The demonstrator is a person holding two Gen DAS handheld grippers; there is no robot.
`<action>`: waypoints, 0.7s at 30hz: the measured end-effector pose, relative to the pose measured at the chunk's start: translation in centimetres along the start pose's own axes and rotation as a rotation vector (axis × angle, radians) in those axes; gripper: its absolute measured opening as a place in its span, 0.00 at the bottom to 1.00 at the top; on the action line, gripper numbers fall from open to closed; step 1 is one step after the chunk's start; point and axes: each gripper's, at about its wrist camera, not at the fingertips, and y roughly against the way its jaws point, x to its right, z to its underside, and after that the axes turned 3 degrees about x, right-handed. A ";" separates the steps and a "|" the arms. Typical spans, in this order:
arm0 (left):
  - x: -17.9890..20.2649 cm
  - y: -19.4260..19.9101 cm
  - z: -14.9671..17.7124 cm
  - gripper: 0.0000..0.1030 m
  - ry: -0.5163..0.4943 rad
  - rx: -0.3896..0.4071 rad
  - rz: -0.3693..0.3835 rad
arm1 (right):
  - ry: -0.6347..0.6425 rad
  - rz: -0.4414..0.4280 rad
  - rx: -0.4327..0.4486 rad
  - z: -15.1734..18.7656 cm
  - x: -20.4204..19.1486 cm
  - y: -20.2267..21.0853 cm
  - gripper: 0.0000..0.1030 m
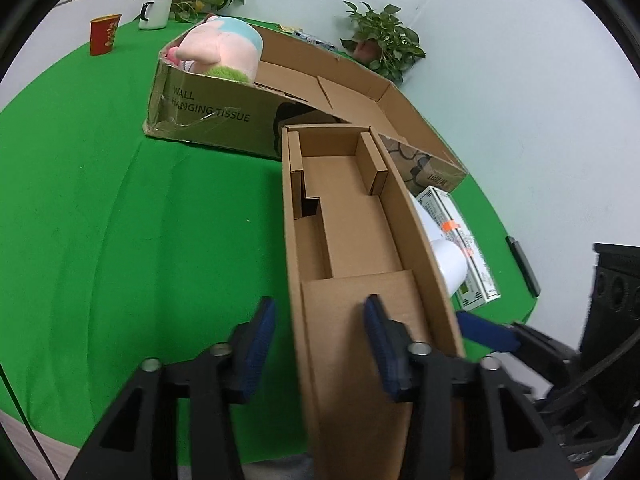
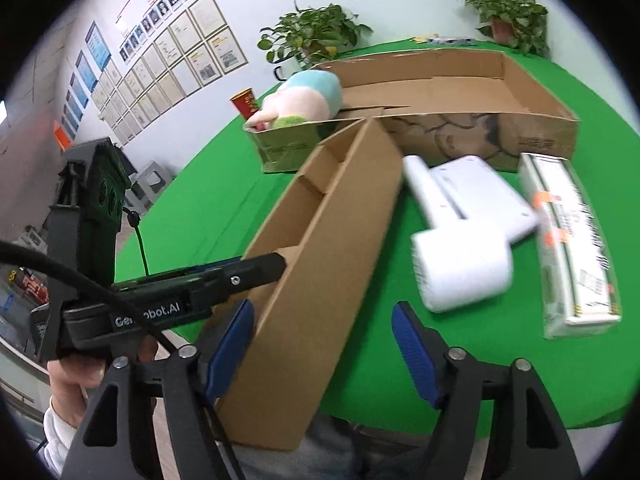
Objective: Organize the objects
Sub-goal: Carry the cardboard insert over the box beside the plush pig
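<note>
Left wrist view first, by size: the counter under a green cloth fills the frame from 7 to 12 o'clock, a pale wall behind it; a wide shallow cardboard tray printed "WALL HANGING TISSUE" lies toward 12 o'clock, a pink and blue plush toy sitting in its left end; a long narrow cardboard box, open on top with folded inserts inside, runs from the centre down to 6 o'clock, its far end against the tray. The left tool straddles the near left wall of that box, one blue pad outside and one inside, the jaws spread and neither pad pressing the card; so it is open. At 3 o'clock beside the box lie a white handheld appliance and a printed white carton; two potted plants, a white mug and a red cup stand along the far edge.

Right wrist view: the right tool is held low at 6 o'clock, jaws wide apart, its left pad just beside the box's near end, the other over green cloth; open, gripping nothing. At 8 o'clock a hand grips the left tool's handle; framed certificates cover the wall at 10 o'clock.
</note>
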 end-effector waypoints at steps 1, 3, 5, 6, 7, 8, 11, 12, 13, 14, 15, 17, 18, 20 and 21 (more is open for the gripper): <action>-0.1 0.1 -0.1 0.27 0.002 0.000 -0.008 | 0.005 -0.004 -0.001 -0.1 -0.4 -0.4 0.66; -0.1 0.4 0.0 0.21 -0.011 0.005 -0.043 | 0.032 -0.008 0.004 -0.4 -1.4 -1.1 0.57; -0.2 0.8 0.1 0.13 -0.007 -0.003 -0.052 | 0.065 0.008 0.016 -0.5 -2.0 -1.0 0.49; -0.2 1.0 0.3 0.12 -0.004 -0.006 -0.049 | 0.081 0.023 0.023 -0.5 -2.1 -0.8 0.46; -0.1 1.2 0.5 0.12 -0.003 -0.009 -0.043 | 0.088 0.034 0.023 -0.5 -2.0 -0.7 0.45; 0.1 1.4 0.8 0.12 -0.007 -0.011 -0.036 | 0.087 0.048 0.017 -0.3 -1.6 -0.6 0.44; 0.9 1.5 1.2 0.16 -0.021 -0.021 -0.020 | 0.045 0.103 -0.013 0.1 0.5 -0.4 0.40; 1.1 1.4 1.3 0.16 -0.021 -0.025 -0.020 | 0.030 0.107 -0.017 0.3 1.2 -0.3 0.40; 1.3 1.0 1.3 0.17 -0.021 -0.032 -0.015 | 0.007 0.094 -0.020 0.4 1.8 -0.1 0.40; 1.4 0.4 1.2 0.19 -0.024 -0.041 -0.015 | -0.012 0.095 -0.023 0.4 2.3 0.1 0.40; 1.9 -0.2 1.0 0.19 -0.029 -0.046 -0.028 | -0.015 0.105 -0.024 0.5 2.3 0.1 0.40; 1.9 -0.8 0.5 0.21 -0.032 -0.041 -0.038 | -0.020 0.101 -0.028 0.5 2.2 -0.1 0.37; 1.9 -1.0 0.3 0.20 -0.032 -0.039 -0.038 | -0.030 0.087 -0.037 0.5 2.2 -0.4 0.30; 1.5 -1.3 -0.1 0.21 -0.017 -0.040 -0.029 | -0.035 0.071 -0.043 0.3 1.9 -0.9 0.22; 1.4 -1.3 -0.2 0.21 -0.013 -0.041 -0.027 | -0.038 0.076 -0.042 0.2 1.8 -1.2 0.17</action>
